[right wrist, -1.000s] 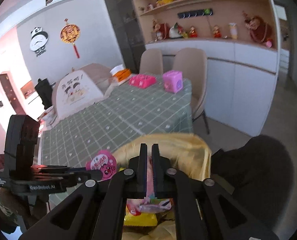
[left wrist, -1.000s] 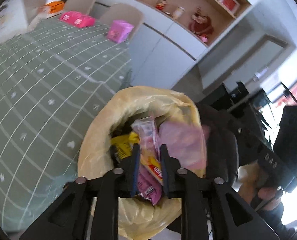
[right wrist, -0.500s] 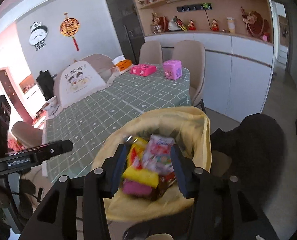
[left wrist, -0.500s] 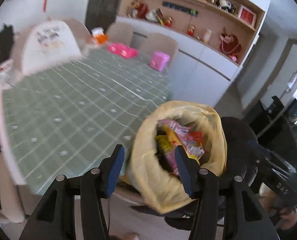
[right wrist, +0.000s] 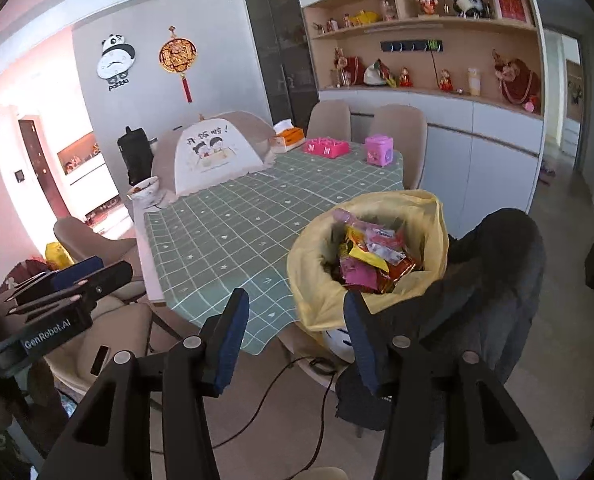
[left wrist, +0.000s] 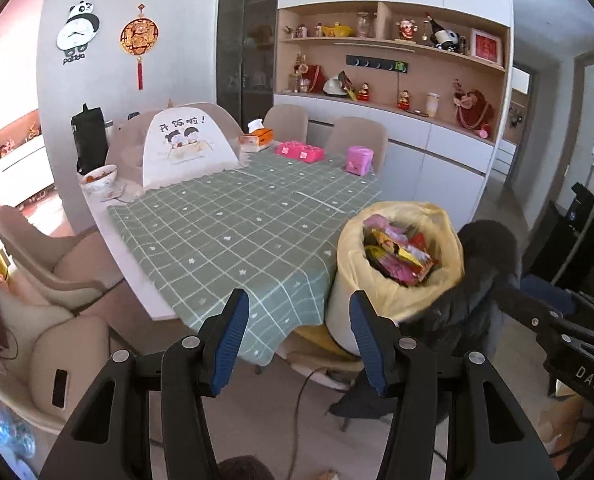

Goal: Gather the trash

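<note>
A bin lined with a yellow bag [left wrist: 397, 288] [right wrist: 317, 280] stands at the near right corner of the table. It holds several colourful snack wrappers [left wrist: 397, 256] [right wrist: 369, 260]. My left gripper [left wrist: 299, 340] is open and empty, held back from the table and above the floor. My right gripper [right wrist: 293, 340] is open and empty too, also well back from the bin. The left gripper shows from the side in the right wrist view [right wrist: 69, 284].
The table has a green checked cloth [left wrist: 249, 232]. At its far end stand a mesh food cover [left wrist: 185, 148], a bowl [left wrist: 99, 178], a tissue box [left wrist: 257, 138] and pink boxes [left wrist: 359, 160]. A chair with a dark jacket [left wrist: 485, 280] stands right of the bin. Beige chairs [left wrist: 45, 264] stand left.
Both grippers opened and let their wrappers drop into the bin, then pulled back and up away from it. The wrappers now lie in the bag.
</note>
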`<state>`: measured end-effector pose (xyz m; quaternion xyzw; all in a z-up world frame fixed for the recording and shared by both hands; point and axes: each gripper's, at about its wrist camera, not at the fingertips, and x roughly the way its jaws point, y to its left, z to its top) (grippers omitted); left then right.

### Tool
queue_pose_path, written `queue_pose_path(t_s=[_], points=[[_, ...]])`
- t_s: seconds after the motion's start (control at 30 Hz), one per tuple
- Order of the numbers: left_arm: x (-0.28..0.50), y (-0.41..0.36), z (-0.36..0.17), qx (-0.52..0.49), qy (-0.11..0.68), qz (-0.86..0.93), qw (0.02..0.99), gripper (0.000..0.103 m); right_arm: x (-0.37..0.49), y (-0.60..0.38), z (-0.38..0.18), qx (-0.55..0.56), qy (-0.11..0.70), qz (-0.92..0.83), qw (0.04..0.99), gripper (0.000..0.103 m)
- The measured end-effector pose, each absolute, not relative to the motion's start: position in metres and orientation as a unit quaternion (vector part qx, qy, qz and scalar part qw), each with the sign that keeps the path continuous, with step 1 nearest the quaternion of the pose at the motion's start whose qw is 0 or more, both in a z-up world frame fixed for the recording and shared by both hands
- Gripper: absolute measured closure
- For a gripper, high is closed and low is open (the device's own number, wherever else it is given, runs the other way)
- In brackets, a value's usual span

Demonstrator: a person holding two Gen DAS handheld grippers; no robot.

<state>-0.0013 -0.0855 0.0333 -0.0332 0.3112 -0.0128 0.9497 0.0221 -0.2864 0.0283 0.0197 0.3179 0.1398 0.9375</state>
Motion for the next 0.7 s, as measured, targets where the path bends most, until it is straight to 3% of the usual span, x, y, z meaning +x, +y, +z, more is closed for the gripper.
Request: queue_pose_path(t_s=[0.7], points=[[-0.086, -0.074, 0.035, -0.04, 0.299, 0.023, 0.953, 0.05, -0.06, -0.256, 0.032, -0.013, 0.287, 0.128, 0.949, 0.055]])
